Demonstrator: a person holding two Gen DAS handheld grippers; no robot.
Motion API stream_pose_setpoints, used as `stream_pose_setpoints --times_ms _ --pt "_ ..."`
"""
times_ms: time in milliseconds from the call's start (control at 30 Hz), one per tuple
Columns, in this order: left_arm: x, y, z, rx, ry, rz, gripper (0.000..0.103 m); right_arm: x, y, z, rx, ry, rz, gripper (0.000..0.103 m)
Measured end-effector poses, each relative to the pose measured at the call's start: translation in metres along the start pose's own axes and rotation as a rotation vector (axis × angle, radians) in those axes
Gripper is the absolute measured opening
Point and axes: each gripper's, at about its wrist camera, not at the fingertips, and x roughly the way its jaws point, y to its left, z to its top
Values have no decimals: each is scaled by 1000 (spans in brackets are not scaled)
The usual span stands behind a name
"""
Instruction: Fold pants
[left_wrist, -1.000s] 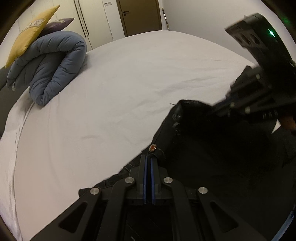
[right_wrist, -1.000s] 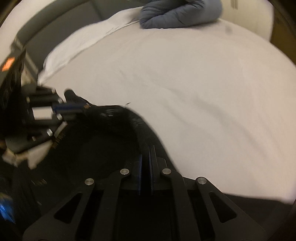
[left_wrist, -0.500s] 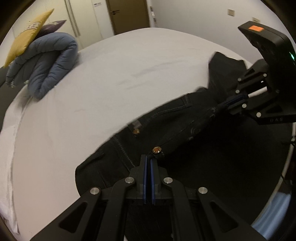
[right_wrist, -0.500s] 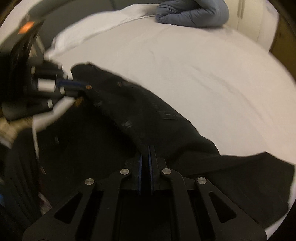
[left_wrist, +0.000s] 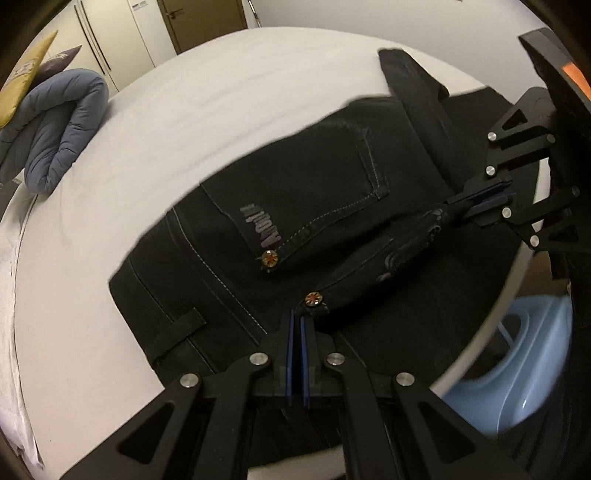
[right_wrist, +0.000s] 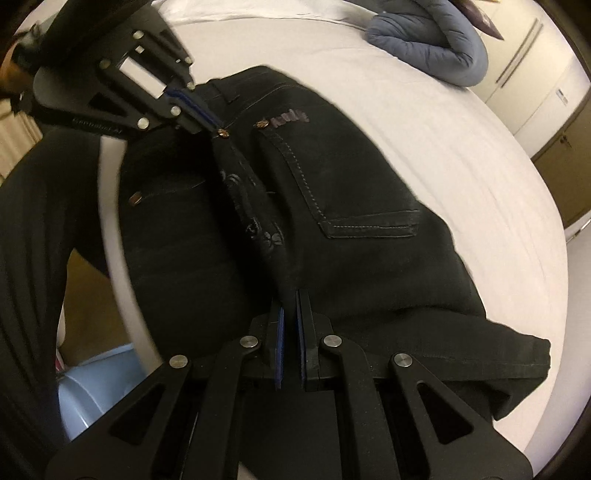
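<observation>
Now both fingers clenched on pants (left_wrist: 317, 192) fold: left gripper (left_wrist: 296, 321) & right gripper (right_wrist: 290, 299).

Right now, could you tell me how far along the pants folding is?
Early. Done: the black pants lie spread on the white bed, back pocket up. In hand: the left claw and right claw each pinch a raised ridge of fabric. Left: no neat fold shows yet; the legs remain to be folded.

Each wrist view was aimed closely along its own fingers. The black pants (left_wrist: 314, 206) (right_wrist: 332, 206) and white bed (left_wrist: 110, 258) (right_wrist: 461, 147) were shared from opposite ends.
</observation>
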Motion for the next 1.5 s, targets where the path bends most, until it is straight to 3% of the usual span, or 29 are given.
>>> stream_pose_setpoints --times_ms 267,367,700,767,900,1000,1100,1167,1233,1367,1500 --pt "-3 -13 -23 -4 13 -34 3 16 38 5 -49 25 -38 5" --pt "0 -24 -29 30 27 -30 3 9 54 -12 -78 40 -60 5" --pt "-8 -32 -35 48 38 -54 3 8 37 -17 -102 56 -79 5" --pt "-1 -30 -34 32 46 -59 3 -1 43 -35 -94 64 -80 5" --pt "10 -17 -36 -37 54 -80 7 19 37 -33 -87 70 -93 5" --pt "2 -12 -35 -62 56 -88 13 26 30 -30 -28 58 -76 6" --pt "-20 -13 -31 -44 50 -31 39 28 26 -30 18 50 -61 7" --pt "-37 -11 -26 -56 30 -21 50 32 25 -27 26 45 -67 8" --pt "-58 -5 -18 -96 -35 -21 70 36 23 -25 39 41 -72 9" --pt "-68 0 5 -145 -104 -18 71 41 16 -23 83 32 -63 9" --pt "-28 -22 42 -181 -124 -54 69 44 -1 -25 207 -3 -7 10"
